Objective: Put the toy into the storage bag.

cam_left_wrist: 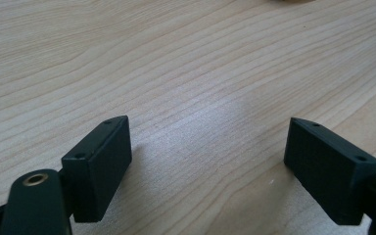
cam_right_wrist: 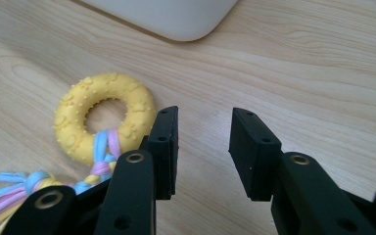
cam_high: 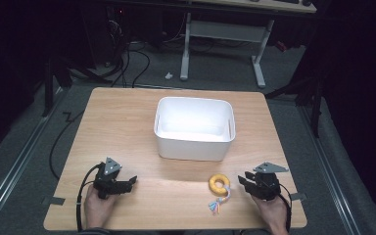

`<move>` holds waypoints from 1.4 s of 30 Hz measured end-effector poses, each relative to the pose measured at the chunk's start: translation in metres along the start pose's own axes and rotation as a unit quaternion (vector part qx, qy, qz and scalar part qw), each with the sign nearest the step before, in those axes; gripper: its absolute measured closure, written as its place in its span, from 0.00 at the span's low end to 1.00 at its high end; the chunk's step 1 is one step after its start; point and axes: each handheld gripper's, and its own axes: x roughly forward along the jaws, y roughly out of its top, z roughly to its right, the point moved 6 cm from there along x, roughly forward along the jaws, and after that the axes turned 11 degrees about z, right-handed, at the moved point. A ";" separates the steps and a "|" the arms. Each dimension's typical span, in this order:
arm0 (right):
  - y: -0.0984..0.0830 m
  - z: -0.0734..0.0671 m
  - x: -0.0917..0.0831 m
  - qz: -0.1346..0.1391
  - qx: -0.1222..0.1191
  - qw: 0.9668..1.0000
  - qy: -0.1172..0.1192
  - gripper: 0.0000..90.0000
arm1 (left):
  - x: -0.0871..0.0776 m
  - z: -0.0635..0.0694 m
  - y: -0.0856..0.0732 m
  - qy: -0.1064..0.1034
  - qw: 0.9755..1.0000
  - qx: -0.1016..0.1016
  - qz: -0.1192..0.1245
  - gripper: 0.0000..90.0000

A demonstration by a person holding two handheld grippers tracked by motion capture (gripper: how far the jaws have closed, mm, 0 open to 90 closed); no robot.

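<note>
Yellow ring toy (cam_high: 219,184) with a braided pastel tail lies on the wooden table (cam_high: 127,122) near its front edge, in front of the white bin (cam_high: 195,128). Just right of it, the right gripper (cam_high: 241,180) rests with jaws apart, empty. Well left, the left gripper (cam_high: 133,181) rests spread wide, empty.

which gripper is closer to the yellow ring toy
Right. The right gripper sits just beside the yellow ring toy, jaws open, not touching it. The left gripper lies across the table, far to the toy's other side.
</note>
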 end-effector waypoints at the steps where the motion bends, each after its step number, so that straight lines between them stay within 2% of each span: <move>1: 0.000 -0.001 0.000 -0.002 0.001 1.000 0.001 0.71 | 0.000 0.000 0.000 0.000 1.000 0.000 0.000 0.20; 15: 0.013 -0.025 0.009 -0.024 -0.026 0.999 0.032 0.71 | 0.000 0.000 0.000 0.000 1.000 0.000 0.000 0.20; 25: 0.018 -0.039 0.027 -0.065 -0.044 0.996 0.045 0.70 | 0.000 0.000 0.000 0.000 1.000 0.000 0.000 0.20; 34: 0.015 -0.042 0.041 -0.103 -0.046 0.993 0.042 0.69 | 0.000 0.000 0.000 -0.001 1.000 0.000 -0.001 0.20; 42: 0.013 -0.042 0.049 -0.126 -0.051 0.990 0.039 0.68 | 0.000 0.000 0.000 0.000 1.000 0.000 0.000 0.20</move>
